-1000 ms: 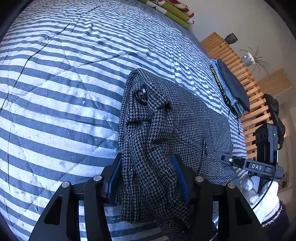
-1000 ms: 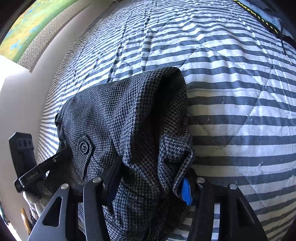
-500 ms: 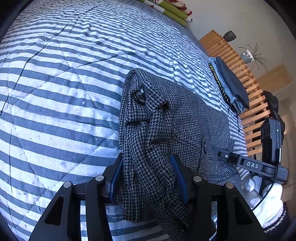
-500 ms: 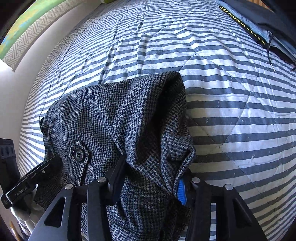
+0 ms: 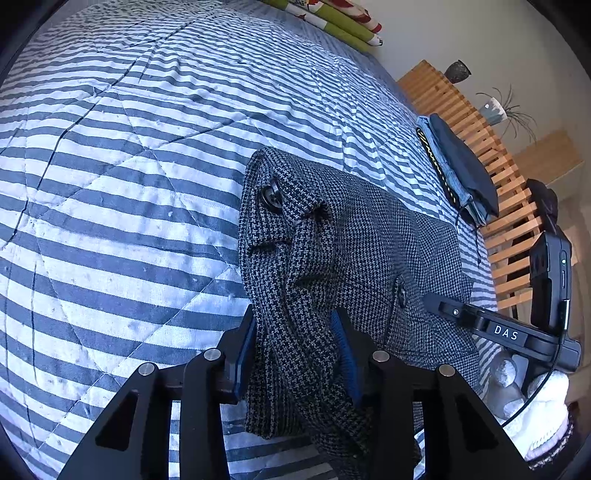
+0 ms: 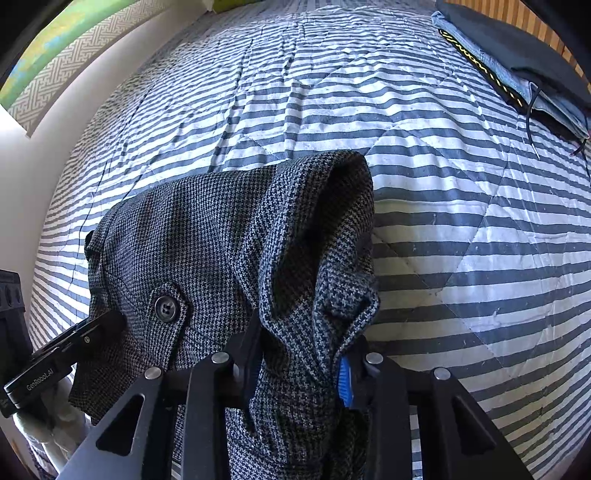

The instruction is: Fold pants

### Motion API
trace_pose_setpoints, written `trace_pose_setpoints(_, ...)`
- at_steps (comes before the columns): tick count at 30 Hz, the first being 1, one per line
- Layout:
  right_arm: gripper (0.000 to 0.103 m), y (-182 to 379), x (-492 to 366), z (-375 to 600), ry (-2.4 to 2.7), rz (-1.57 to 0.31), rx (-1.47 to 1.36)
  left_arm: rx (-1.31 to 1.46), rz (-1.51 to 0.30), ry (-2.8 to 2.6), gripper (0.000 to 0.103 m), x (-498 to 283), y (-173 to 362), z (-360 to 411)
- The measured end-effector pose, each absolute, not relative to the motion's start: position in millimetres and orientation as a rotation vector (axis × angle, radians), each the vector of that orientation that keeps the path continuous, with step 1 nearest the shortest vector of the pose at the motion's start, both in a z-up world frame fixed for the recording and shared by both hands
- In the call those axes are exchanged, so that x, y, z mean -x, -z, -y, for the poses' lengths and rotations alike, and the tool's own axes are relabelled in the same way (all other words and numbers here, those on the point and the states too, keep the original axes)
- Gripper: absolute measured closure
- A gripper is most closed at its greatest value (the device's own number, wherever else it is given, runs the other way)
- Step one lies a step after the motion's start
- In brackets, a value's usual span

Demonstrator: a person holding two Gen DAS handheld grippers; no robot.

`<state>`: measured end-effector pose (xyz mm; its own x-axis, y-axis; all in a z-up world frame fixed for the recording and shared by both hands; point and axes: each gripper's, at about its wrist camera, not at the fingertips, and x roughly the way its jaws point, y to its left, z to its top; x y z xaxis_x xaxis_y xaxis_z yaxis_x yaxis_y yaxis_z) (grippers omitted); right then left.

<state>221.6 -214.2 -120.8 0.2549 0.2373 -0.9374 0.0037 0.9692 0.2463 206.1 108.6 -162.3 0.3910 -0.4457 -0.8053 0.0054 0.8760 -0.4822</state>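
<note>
1. A pair of grey houndstooth pants (image 5: 362,251) lies bunched on a blue-and-white striped quilt (image 5: 122,177), its near edge lifted off the bed by two hand-held grippers.

2. The left gripper (image 5: 295,354) has its jaws closing in on a thick fold of the waistband, the blue pads (image 5: 345,350) pressing the cloth from both sides; the fabric spills down between and below the fingers.

3. The right gripper (image 6: 301,358) is likewise clamped on a gathered roll of the same garment, jaws just drawn tighter, with a strip of blue pad (image 6: 345,380) showing at the right edge of the cloth.

4. A dark button (image 5: 271,194) sits at the far left corner of the waistband in the left wrist view; a second button (image 6: 166,307) on a pointed tab shows at the left in the right wrist view.

5. Each camera catches the other gripper at the frame's edge, gripped by a white-gloved hand (image 5: 532,398).

6. Folded dark and denim clothes (image 5: 458,166) rest at the far right edge of the bed, beside a slatted wooden frame (image 5: 491,162).

7. Red, white and green pillows (image 5: 332,18) lie at the far end of the quilt; a dark vase (image 5: 457,70) and a potted plant (image 5: 496,110) stand by the wall beyond the slats.
</note>
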Motion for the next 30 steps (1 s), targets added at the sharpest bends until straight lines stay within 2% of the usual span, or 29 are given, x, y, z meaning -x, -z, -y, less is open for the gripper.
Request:
trace_pose_setpoints(3, 0.074, 119, -220, 214, -0.162, -1.301, -0.211, 0.441, -1.144, 0.291, 0.061, -206, 163, -108)
trace_pose_setpoints(5, 0.074, 118, -219, 215, -0.162, -1.298, -0.213, 0.443, -1.148, 0.283, 0.058, -206, 164, -108)
trace_pose_setpoints(7, 0.074, 118, -218, 214, -0.159, -1.298, -0.215, 0.459, -1.158, 0.279, 0.05, -208, 167, -108)
trace_pose_setpoints(12, 0.074, 118, -217, 213, -0.156, -1.301, -0.216, 0.47, -1.157, 0.291, 0.047, -211, 174, -107)
trace_pose_setpoints(25, 0.075, 114, -213, 215, -0.168, -1.274, -0.234, 0.432, -1.107, 0.308, 0.071, -203, 152, -103)
trace_pose_setpoints(30, 0.077, 103, -204, 220, -0.203, -1.236, -0.265, 0.436, -1.09, 0.315, 0.072, -192, 146, -103)
